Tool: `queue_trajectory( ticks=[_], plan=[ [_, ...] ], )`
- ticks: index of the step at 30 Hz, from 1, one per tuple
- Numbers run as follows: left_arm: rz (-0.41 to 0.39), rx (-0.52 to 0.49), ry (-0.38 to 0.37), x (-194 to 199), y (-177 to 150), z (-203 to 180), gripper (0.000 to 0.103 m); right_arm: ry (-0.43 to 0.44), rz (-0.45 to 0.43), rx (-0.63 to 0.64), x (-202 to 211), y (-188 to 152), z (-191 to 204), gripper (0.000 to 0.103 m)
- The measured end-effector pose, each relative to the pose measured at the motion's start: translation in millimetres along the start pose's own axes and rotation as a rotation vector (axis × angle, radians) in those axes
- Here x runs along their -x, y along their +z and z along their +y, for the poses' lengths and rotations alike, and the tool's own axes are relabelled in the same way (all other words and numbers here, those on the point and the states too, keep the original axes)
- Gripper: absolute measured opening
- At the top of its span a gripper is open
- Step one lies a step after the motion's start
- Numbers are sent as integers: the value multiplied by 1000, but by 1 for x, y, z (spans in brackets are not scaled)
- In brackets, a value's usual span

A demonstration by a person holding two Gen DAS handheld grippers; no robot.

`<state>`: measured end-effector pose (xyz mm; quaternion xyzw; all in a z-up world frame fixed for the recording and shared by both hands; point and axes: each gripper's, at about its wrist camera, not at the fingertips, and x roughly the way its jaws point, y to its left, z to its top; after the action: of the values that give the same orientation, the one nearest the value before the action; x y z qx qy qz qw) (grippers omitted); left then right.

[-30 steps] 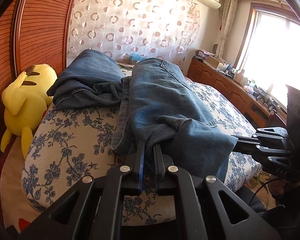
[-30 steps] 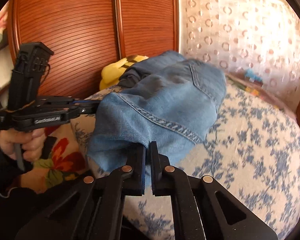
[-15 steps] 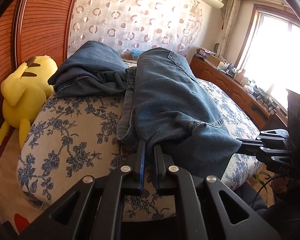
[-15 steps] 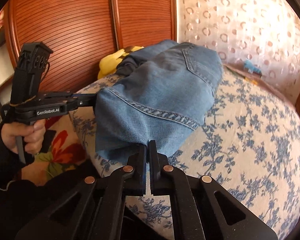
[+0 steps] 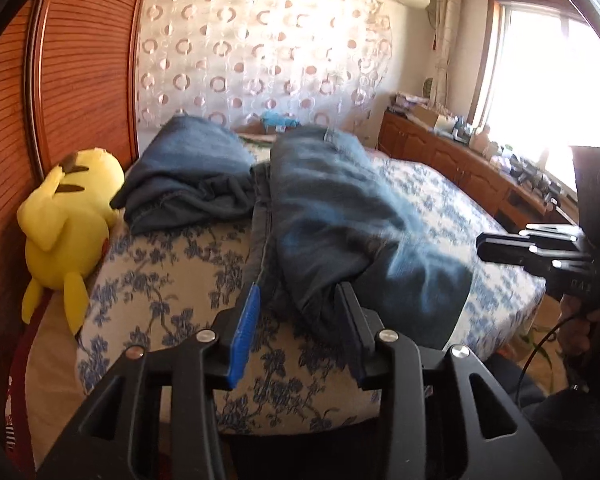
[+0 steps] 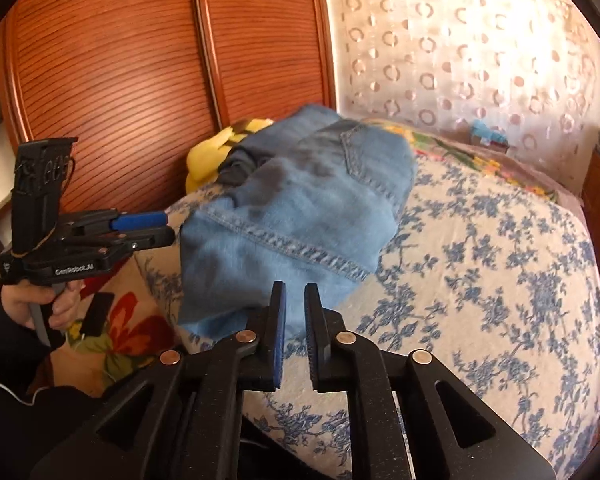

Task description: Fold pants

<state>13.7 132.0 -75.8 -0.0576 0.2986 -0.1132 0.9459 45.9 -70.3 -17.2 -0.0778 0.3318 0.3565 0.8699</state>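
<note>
Light blue jeans (image 5: 332,200) lie folded lengthwise on the flowered bed (image 5: 160,272), their near end draped over the bed's edge. My left gripper (image 5: 296,300) is opening. The hem sags loosely between its fingers, and the pads do not press on it. In the right wrist view the same jeans (image 6: 300,208) lie just beyond my right gripper (image 6: 295,300). Its jaws are parting by a narrow gap and free of the cloth. The left gripper (image 6: 170,227) shows at the left, the right gripper (image 5: 480,245) at the right.
A darker pair of jeans (image 5: 188,172) is heaped on the bed behind. A yellow plush toy (image 5: 68,216) leans at the bed's left side by the wooden wardrobe (image 6: 120,80). A low cabinet (image 5: 460,164) runs under the window.
Both grippers were shut on the jeans' near end. Now their jaws have parted, the left one widely, and the cloth has dropped onto the bed edge.
</note>
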Motion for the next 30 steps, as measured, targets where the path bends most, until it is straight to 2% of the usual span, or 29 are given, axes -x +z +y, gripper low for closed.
queue_trajectory(
  ticks=[1,4,7,9,14,19,26,30],
  plan=[
    [-14,0,2,1,3,-1,38,-4,-8,1,1,2,0,18],
    [-23,-4,24,-4,12,0,38,-7,-26,12,-2,14,5,27],
    [-2,33,15,-16,19,5,38,11,-32,20,-15,23,10,34],
    [21,51,5,-25,20,7,38,19,-17,18,-25,23,11,34],
    [64,24,16,-37,11,3,38,4,64,5,-49,7,9,35],
    [83,50,14,-39,2,7,39,8,98,-15,-54,-6,3,44],
    [78,57,-16,-31,3,4,39,-5,85,-18,-54,-9,5,45],
    [106,51,-8,-41,0,1,40,-2,80,-28,-54,-10,4,46]
  ],
)
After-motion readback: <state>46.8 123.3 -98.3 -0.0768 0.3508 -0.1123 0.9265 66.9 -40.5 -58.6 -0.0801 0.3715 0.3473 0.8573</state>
